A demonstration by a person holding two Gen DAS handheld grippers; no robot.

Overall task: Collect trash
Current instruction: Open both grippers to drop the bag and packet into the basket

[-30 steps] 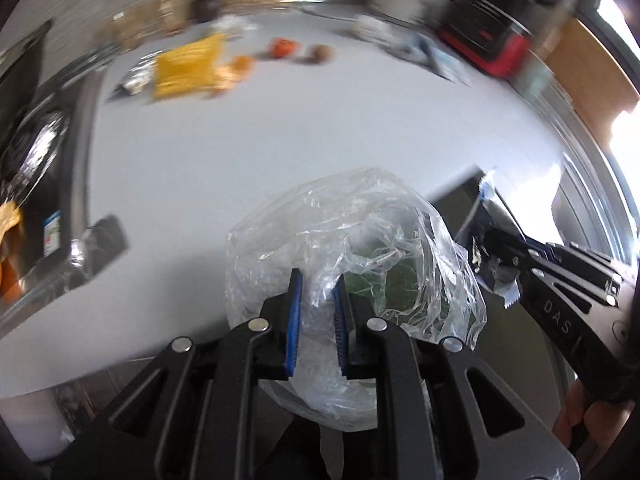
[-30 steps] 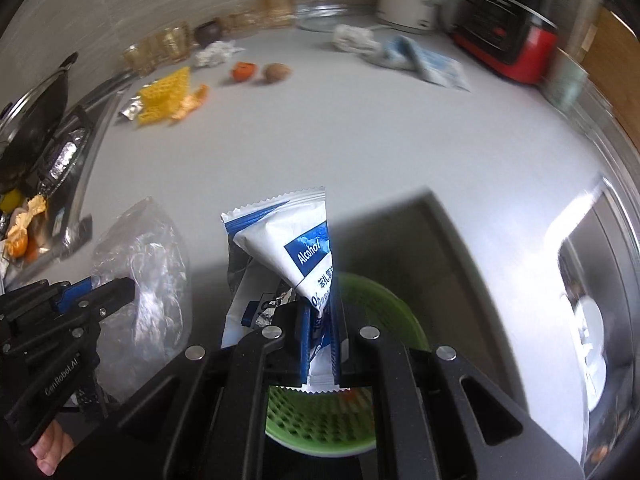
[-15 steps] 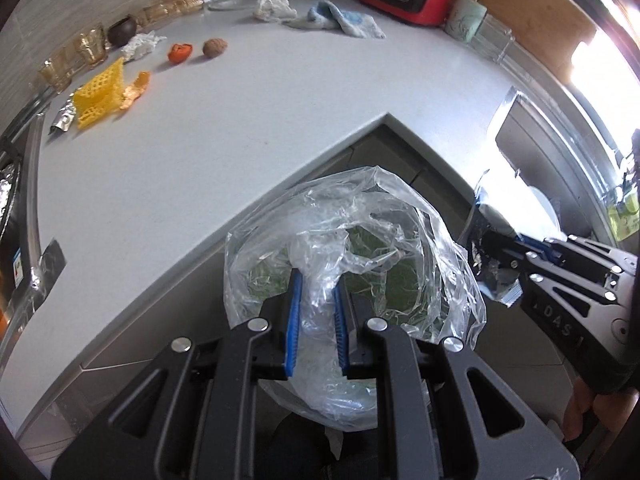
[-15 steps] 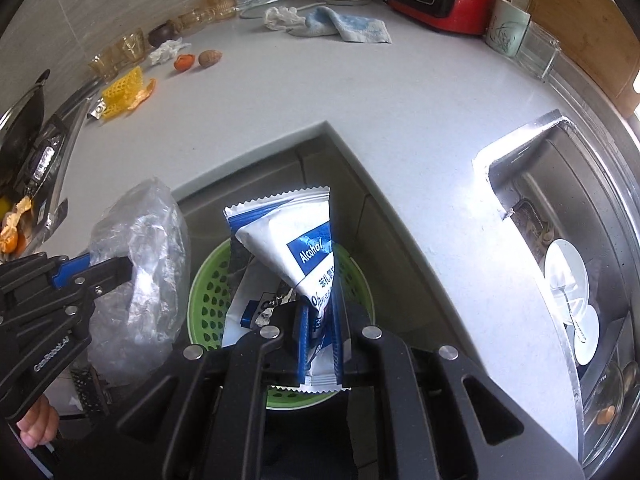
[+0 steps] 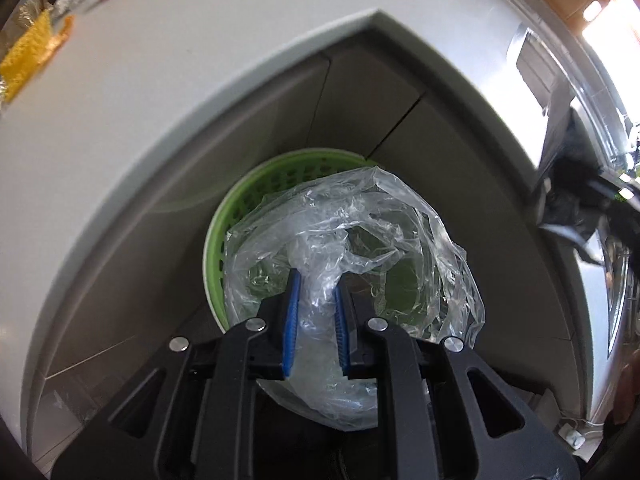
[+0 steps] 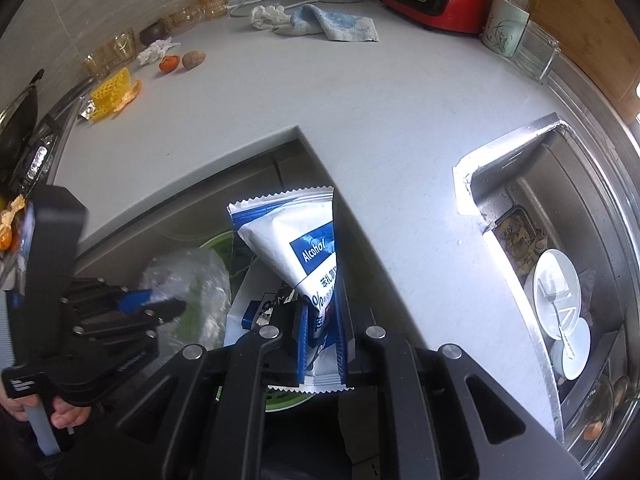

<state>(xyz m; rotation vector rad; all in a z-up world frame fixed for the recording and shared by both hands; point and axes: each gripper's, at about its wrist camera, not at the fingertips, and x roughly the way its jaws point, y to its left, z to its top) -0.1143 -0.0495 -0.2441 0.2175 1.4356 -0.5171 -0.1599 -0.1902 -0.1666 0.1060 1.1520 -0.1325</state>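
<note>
Two tongs are busy at once, both pointing steeply down over the green basket point(image 5: 224, 232) that is sitting on the floor in the corner below the bench point(image 6: 360, 112).

My left tongs point(image 5: 316, 312) are clamping a crumpled clear plastic bag point(image 5: 360, 240) between their blue pads point(image 5: 291, 320); the bag is billowing out ahead of the tips and hanging right above the basket's mouth, hiding most of it. In the right camera the same tongs are showing at the lower left, with my hand point(image 6: 68, 412) gripping the handle.

My right tongs point(image 6: 322, 332) are pinching a white and blue wipes packet point(image 6: 296, 236) with "Alcohol" printed on it. The pads are pressing on the packet's lower part and it is standing up beyond the tips, its crimped top edge toward the bench corner. A second, darker wrapper point(image 6: 264, 308) is lying just beside the packet at the left jaw; whether it is also gripped I cannot tell. The basket's rim is peeking out under both.

Farther back on the bench, more litter is lying: yellow mesh point(image 6: 110, 92), an orange peel point(image 6: 168, 64), a brown nut point(image 6: 194, 59), crumpled tissue point(image 6: 156, 50) and a blue cloth point(image 6: 336, 26). The sink point(image 6: 560, 280) at right is holding white dishes.
</note>
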